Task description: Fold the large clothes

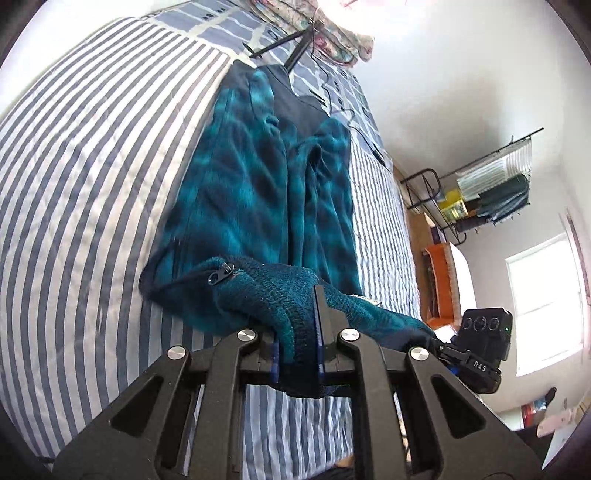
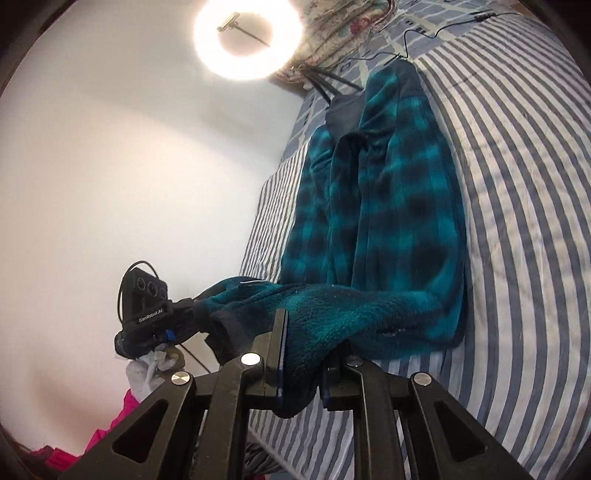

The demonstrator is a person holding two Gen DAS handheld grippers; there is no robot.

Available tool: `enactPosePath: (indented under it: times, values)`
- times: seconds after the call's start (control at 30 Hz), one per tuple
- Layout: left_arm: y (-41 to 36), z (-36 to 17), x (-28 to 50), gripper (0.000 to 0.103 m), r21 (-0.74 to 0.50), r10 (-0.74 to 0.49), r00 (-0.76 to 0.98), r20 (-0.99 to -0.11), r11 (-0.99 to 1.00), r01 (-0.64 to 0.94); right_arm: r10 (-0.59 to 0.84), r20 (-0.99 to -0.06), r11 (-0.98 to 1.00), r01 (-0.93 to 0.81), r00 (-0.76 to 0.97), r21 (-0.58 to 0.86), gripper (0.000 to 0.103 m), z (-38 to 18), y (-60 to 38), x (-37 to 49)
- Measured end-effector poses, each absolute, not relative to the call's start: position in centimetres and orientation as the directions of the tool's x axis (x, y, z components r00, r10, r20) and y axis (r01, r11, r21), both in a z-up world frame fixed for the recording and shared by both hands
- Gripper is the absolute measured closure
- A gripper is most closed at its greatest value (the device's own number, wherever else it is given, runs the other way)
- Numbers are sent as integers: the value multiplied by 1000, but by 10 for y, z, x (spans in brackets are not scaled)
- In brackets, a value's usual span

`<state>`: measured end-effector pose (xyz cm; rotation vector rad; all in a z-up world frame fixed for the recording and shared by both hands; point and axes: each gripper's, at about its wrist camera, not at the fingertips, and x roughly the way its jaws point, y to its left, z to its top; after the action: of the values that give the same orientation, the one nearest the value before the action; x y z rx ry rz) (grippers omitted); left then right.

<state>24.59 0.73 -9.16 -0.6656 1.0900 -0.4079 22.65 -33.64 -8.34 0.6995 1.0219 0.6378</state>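
- Left wrist view: your left gripper point(image 1: 299, 325) is clamped on the near hem of the fleece jacket point(image 1: 255, 192); thick fabric bunched between the pads.
- Jacket is teal and dark plaid, fuzzy pile, dark navy lining showing at the far collar end; a black zipper pull point(image 1: 221, 275) sits on the raised hem just beside the left gripper.
- Jacket lies lengthwise on the striped bedsheet point(image 1: 85, 166), sleeves folded in over the body, near hem raised off the sheet, the rest flat.
- Right wrist view: your right gripper point(image 2: 301, 350) is clenched on the same hem of the jacket point(image 2: 388, 206), fabric draped over the jaws.
- Hem hangs stretched between the two grippers.
- Writing: "DAS" on the right gripper's body as seen past the jacket hem point(image 1: 480, 363); "GenRobot.AI" on the left gripper's body point(image 2: 149, 315).
- Ring light point(image 2: 247, 35) glows beyond the jacket's collar end; black cable point(image 2: 436, 33) on the sheet near the collar.
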Motion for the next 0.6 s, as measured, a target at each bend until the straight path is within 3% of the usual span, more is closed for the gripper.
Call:
enactPosePath:
  times: [0.6]
  values:
    - [-6, -166, 325, 91, -603, -530, 368, -764, 789, -117, 701, -618, 665, -13, 356, 747, 91, -150, -330, 329]
